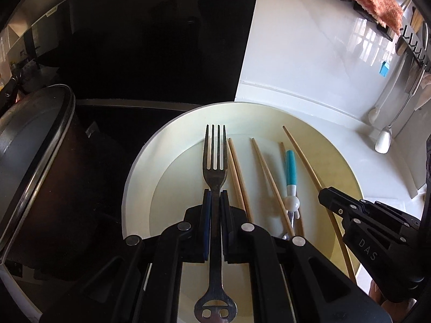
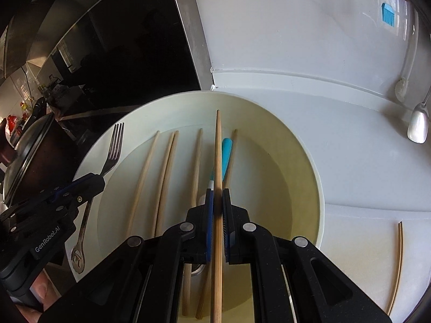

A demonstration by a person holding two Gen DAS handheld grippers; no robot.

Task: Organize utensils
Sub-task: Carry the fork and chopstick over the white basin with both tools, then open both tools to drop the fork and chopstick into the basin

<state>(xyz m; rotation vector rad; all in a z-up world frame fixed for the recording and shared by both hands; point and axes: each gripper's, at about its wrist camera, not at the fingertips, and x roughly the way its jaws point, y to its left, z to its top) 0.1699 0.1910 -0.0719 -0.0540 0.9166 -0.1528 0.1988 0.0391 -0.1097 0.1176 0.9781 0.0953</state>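
A cream plate holds several wooden chopsticks and a teal-handled utensil. My left gripper is shut on a metal fork, tines pointing forward, held over the plate; it also shows at the left of the right wrist view. My right gripper is shut on one chopstick above the plate; it shows at the right of the left wrist view.
A dark pot with a lid stands left of the plate on a black cooktop. A white counter lies to the right, with one chopstick on it. Spoons hang at the wall. A rack with an orange cloth sits top right.
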